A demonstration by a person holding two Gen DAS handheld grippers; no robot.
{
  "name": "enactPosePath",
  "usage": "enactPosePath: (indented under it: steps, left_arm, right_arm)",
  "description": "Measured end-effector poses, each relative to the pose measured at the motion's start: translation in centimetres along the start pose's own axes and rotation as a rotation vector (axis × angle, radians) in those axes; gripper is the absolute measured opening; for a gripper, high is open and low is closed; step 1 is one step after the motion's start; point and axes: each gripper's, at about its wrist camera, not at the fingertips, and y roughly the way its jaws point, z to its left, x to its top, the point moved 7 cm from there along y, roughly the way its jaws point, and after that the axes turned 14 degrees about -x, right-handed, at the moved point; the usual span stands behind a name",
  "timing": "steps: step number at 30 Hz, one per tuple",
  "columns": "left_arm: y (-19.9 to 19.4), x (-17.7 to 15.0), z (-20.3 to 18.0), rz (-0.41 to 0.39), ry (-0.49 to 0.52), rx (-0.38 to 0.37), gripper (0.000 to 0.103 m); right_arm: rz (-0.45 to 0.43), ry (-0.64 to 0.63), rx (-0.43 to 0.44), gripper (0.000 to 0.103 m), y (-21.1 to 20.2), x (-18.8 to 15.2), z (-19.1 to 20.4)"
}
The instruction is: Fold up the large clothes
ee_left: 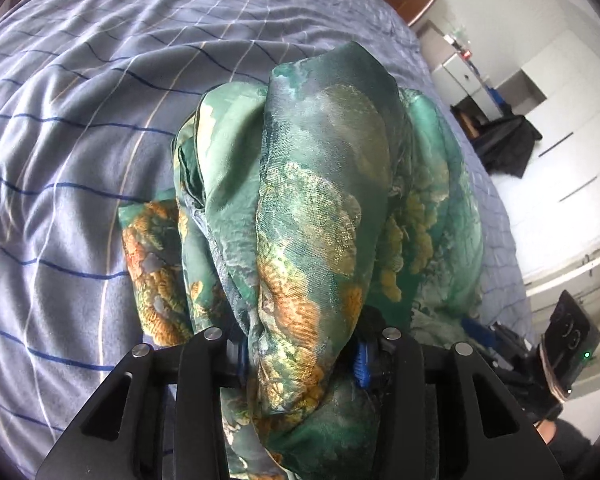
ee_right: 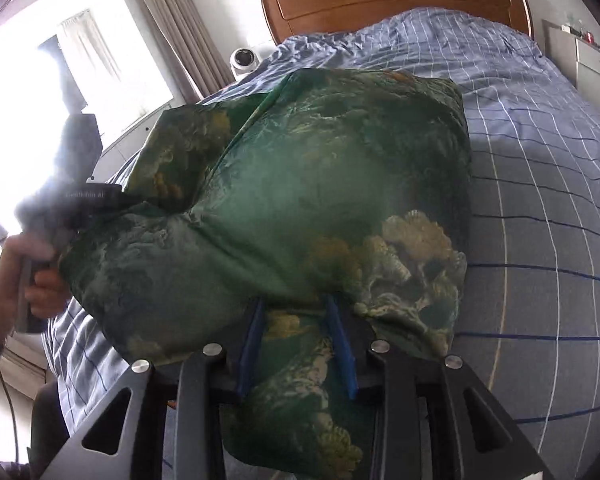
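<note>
1. Blue checked bedding (ee_right: 540,200) is covering a bed with a wooden headboard (ee_right: 396,0); a bright window (ee_right: 80,60) is washing out the left of the right wrist view, and white drawers (ee_left: 572,128) are showing past the bed in the left wrist view.
2. The garment (ee_right: 300,184), green satin with gold and orange print, is hanging bunched above the bedding, held up between both grippers.
3. The left gripper (ee_left: 300,356) is pinching a thick fold of the garment (ee_left: 312,208); its blue pads (ee_left: 363,358) are pressing in from both sides, with most of each finger buried under cloth.
4. The right gripper (ee_right: 296,344) is clamping another fold, its blue fingers (ee_right: 342,344) standing a little apart with cloth filling the gap.
5. In the right wrist view the left gripper (ee_right: 80,200) is showing only as a dark, glare-blurred body, its tips hidden behind the garment; the hand (ee_right: 16,280) gripping it is blurred too.
6. How the garment is laid out is hard to tell, since folds are hiding its edges and its lower end is cut off by both frames.
7. A small white round device (ee_right: 244,60) is sitting by the curtain (ee_right: 172,20).
</note>
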Motion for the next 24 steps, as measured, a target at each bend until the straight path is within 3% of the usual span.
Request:
enactPosePath:
  steps: [4, 8, 11, 13, 17, 24]
  left_arm:
    - [-1.1, 0.1, -1.0, 0.001, 0.05, 0.026, 0.039]
    - [-1.5, -0.4, -0.7, 0.009, 0.049, 0.024, 0.039]
    - [-1.3, -0.3, -0.2, 0.003, 0.033, 0.013, 0.039]
    - [-1.1, -0.5, 0.2, -0.007, 0.025, 0.005, 0.039]
    - [-0.8, -0.9, 1.1, -0.01, 0.006, 0.008, 0.04]
    - [-0.5, -0.9, 1.1, -0.014, 0.019, 0.011, 0.041]
  right_arm:
    - [0.084, -0.069, -0.018, 0.033, -1.6, 2.4, 0.6]
    - [0.01, -0.011, -0.002, 0.035, -3.7, 8.8, 0.7]
    - [-0.001, 0.014, 0.011, 0.035, -1.3, 13.6, 1.3]
    - [0.032, 0.022, 0.009, 0.035, 2.4, 15.4, 1.9]
    - [0.13, 0.053, -0.032, 0.035, 10.6, 14.5, 1.9]
    - [0.091, 0.04, -0.073, 0.035, 11.1, 13.4, 1.6]
